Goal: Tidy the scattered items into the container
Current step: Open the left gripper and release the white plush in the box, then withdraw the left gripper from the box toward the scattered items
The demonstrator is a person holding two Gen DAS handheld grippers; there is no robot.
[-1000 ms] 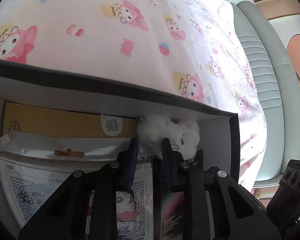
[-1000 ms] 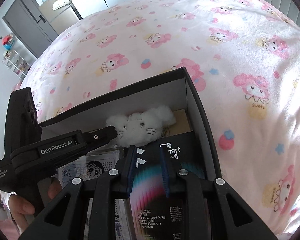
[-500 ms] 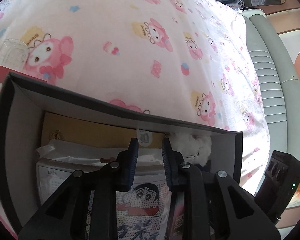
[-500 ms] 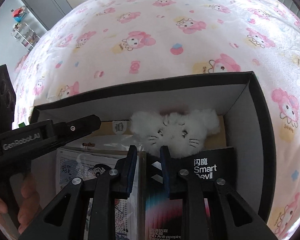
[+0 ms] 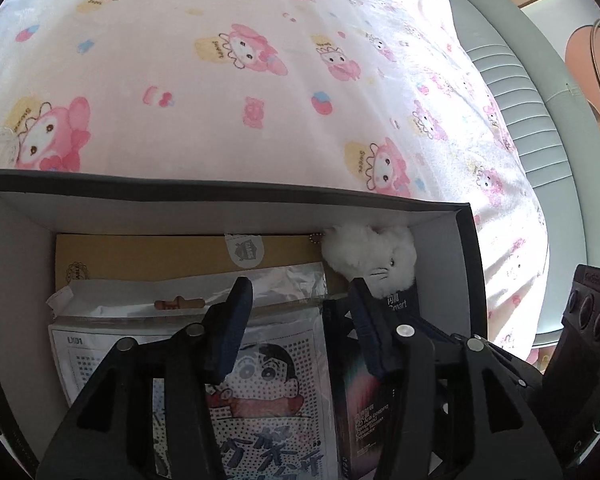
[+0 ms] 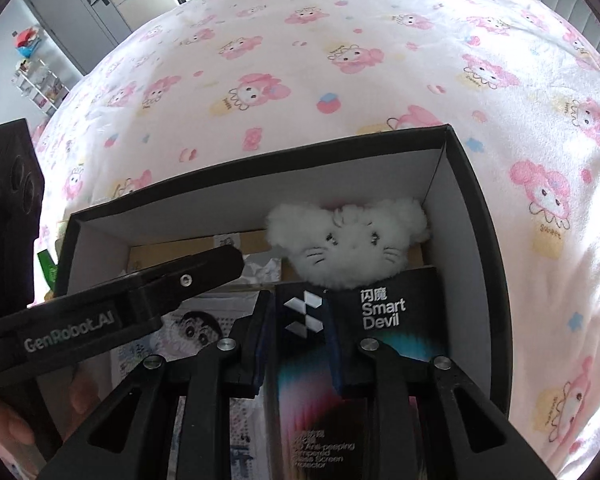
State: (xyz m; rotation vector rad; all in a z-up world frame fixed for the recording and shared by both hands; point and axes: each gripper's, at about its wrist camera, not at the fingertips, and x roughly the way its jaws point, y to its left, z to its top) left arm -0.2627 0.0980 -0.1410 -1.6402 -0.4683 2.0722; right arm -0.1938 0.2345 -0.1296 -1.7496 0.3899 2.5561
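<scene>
I see the black box (image 6: 466, 216) almost full: the white plush (image 6: 346, 246) fills its far right corner, the black package (image 6: 384, 316) lies before it, the cartoon packet (image 5: 260, 384) and brown box (image 5: 148, 258) cover the left. Above them the opening is free. The pink bedsheet (image 5: 228, 92) beyond lies open.

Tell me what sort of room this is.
Most likely a bedroom: the black box sits on a bed under a pink cartoon-print sheet, a padded grey headboard runs alongside, and a grey door stands beyond.
</scene>
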